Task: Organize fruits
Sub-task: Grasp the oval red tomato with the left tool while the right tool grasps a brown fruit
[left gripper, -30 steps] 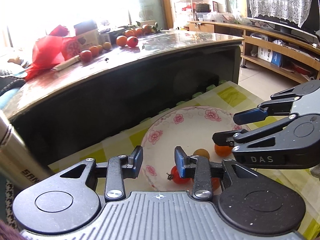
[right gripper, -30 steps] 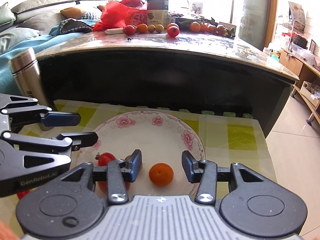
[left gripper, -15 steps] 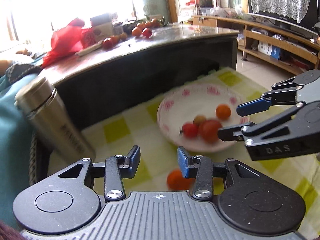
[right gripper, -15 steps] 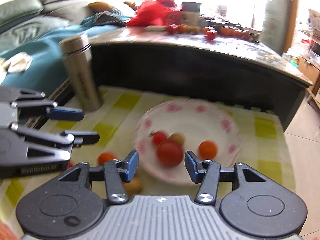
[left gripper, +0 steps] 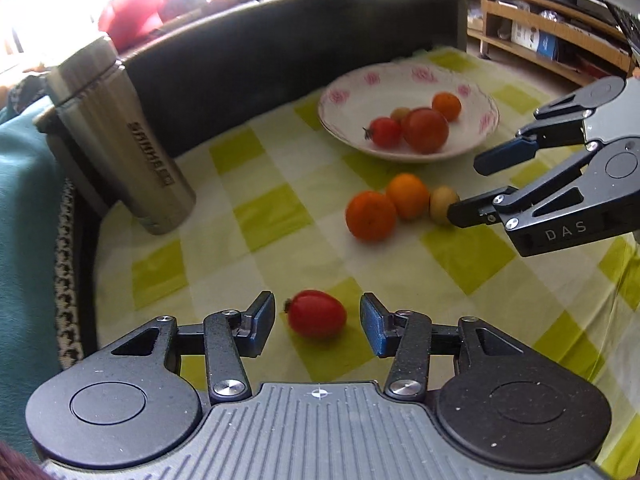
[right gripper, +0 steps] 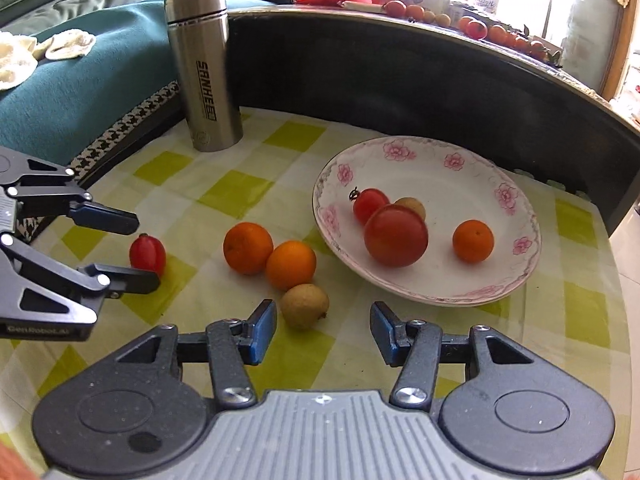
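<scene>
A flowered white plate (right gripper: 516,276) (left gripper: 480,136) holds a big tomato (right gripper: 395,236), a small tomato (right gripper: 370,204), a tan longan (right gripper: 412,206) and a small orange (right gripper: 473,241). On the checked cloth lie two oranges (right gripper: 248,248) (right gripper: 291,265), a loose longan (right gripper: 304,306) and a small red tomato (left gripper: 317,314) (right gripper: 147,254). My left gripper (left gripper: 317,326) is open with the small red tomato between its fingertips, untouched. My right gripper (right gripper: 323,334) is open just right of the loose longan.
A steel flask (right gripper: 204,68) (left gripper: 120,140) stands at the cloth's far left corner. A dark curved table edge (right gripper: 440,80) rises behind the plate, with more fruit and a red bag on top. A teal sofa cushion (right gripper: 80,92) lies to the left.
Both grippers pulled back and up from the plate toward me. The loose fruit on the cloth came into view, and each gripper now frames one piece.
</scene>
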`<state>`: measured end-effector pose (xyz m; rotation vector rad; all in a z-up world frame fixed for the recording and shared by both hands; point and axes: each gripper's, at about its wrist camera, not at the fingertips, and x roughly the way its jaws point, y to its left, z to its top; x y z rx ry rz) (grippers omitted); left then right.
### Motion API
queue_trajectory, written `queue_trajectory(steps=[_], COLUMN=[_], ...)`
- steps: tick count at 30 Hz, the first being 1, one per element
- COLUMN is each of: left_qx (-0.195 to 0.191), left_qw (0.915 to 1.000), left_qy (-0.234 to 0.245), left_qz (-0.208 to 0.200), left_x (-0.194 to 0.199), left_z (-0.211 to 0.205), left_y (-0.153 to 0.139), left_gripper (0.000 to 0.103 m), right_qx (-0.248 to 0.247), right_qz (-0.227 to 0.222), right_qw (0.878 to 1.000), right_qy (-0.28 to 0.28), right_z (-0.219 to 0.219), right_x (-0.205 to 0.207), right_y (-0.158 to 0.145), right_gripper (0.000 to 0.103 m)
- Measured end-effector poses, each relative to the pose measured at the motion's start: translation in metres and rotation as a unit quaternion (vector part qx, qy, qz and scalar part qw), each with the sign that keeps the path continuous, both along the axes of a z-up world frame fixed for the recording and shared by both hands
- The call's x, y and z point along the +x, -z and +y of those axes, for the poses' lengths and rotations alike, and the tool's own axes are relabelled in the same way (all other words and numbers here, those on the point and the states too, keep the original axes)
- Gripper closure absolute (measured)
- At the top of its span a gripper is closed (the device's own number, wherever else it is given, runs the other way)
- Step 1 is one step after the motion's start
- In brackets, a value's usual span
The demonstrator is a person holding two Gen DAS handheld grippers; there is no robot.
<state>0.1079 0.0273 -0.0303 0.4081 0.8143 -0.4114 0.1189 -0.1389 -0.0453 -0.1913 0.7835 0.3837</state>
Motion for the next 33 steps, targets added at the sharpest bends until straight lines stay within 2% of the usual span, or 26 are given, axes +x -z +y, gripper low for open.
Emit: queue_trajectory(steps=[5, 8, 11, 14, 16, 21, 28, 33], left_qx=[0.008, -0.001, -0.006, -0.003, 0.000, -0.007, -0.034, -0.041], left_qw=[1.0000, 1.0000, 1.0000, 1.0000, 0.9999, 0.9999, 0.9992, 0.9983], left_qy=[0.002, -0.003, -0.002, 0.002, 0.001, -0.007, 0.015, 0.041], left_qz=[0.001, 0.000, -0.001, -0.008, -0.013, -0.009, -0.013, -0.004], left_x=[0.004, 0.007, 0.009, 0.005, 0.004, -0.002, -0.021, -0.031], left_z=[-0.001, 0.002, 0.002, -0.001, -0.002, -0.003, -0.019, -0.035], left_y=[0.012, 0.015, 0.015, 0.015, 0.015, 0.013, 0.005, 0.014], left_gripper=[0.046, 0.045, 0.052, 0.057, 0.059, 0.060, 0.060, 0.059], right_qx=[0.005, 0.003, 0.000, -0.002, -0.010, -0.016, -0.018, -0.016], right_qz=[0.002, 0.002, -0.006, -0.008, -0.012, -0.003, 0.006, 0.016], right_qw=[1.000, 1.000, 1.000, 1.000, 1.000, 1.000, 1.000, 0.999], right_qy=[-0.002, -0.001, -0.003, -0.007, -0.008, -0.006, 0.009, 0.030], right_z=[0.002, 0.005, 0.009, 0.012, 0.015, 0.014, -0.003, -0.018], right_x=[0.007, 0.012, 0.016, 0.016, 0.013, 0.005, -0.018, -0.037], right_y=[0.011, 0.017, 0.019, 0.018, 0.018, 0.015, 0.008, 0.010], right_gripper=[0.046, 0.047, 0.047, 0.057, 0.068, 0.069, 0.069, 0.069])
